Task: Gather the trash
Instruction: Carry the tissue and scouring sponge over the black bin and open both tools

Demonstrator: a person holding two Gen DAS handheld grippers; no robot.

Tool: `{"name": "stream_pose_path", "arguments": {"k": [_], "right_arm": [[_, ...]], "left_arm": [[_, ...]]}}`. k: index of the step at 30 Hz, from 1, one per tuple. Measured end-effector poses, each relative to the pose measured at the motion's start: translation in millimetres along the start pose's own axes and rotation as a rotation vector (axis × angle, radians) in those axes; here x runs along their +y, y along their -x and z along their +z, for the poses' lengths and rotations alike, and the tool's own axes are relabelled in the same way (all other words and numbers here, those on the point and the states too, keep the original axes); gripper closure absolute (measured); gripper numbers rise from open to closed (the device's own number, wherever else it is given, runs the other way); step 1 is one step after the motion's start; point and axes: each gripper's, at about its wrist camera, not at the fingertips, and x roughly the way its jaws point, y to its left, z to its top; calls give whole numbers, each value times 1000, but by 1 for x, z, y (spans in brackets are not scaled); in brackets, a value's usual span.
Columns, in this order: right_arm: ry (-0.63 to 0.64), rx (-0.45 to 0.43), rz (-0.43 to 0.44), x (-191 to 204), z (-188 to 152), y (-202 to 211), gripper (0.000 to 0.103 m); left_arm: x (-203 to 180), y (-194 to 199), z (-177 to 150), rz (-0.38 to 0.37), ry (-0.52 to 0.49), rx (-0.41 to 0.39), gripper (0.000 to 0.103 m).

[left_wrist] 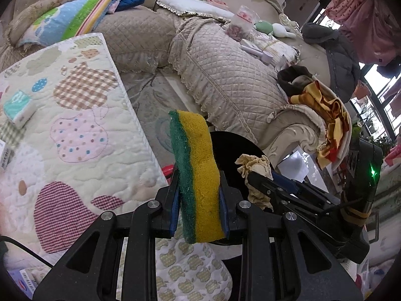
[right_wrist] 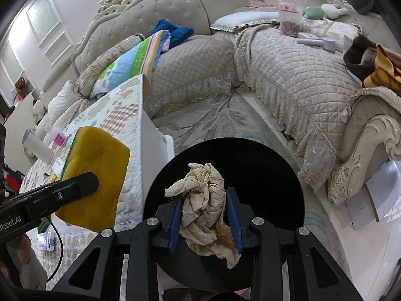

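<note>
The left gripper (left_wrist: 199, 195) has its jaws closed narrow on a sponge (left_wrist: 196, 175), yellow with a green scouring face. The sponge stands on end between the blue pads, most of it sticking up past the tips. The right gripper (right_wrist: 204, 222) is pinched the same way on a crumpled tissue (right_wrist: 204, 208), tan and stained, which bulges above the pads and hangs a ragged tail below them.

Directly beyond and beneath the right jaws lies the round black mouth of a bin (right_wrist: 263, 175). Its rim circles wide around the tissue with dark open space on every side. From the left wrist the same bin (left_wrist: 233, 148) shows just behind the sponge and to its right, so the sponge sits near the rim on the bin's left side.

To the left of both jaws runs the straight edge of a table under a quilted cover (left_wrist: 82, 130), close beside the bin. A tissue pack (left_wrist: 18, 107) rests on the cover, well back from that edge. Ahead, past the bin, a strip of patterned rug (right_wrist: 220, 120) lies open. The frilled skirt of a quilted sofa (right_wrist: 300, 80) bounds it, and a carved armrest (right_wrist: 361, 150) juts in to the right of the jaws.
</note>
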Motion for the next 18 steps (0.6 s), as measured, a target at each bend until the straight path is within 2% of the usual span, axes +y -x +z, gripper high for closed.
{"name": "stream_pose_path", "arguments": {"k": [9,13,15,18], "right_arm": [[-12,13,-11,-9,1,-8,71],[-28,10,-21,-10,2,-9,69],[-46,10,-25,-14,3,-9,62],[-72,11,-24,-19,4,-7,58]], "left_arm": [[-1,-12,0,-23,6,15,79],[-3,-13,1,-57,3,15,76],[-3,-13,1,-76,5,16,67],[-2,-9,2,-96,15,4,48]]}}
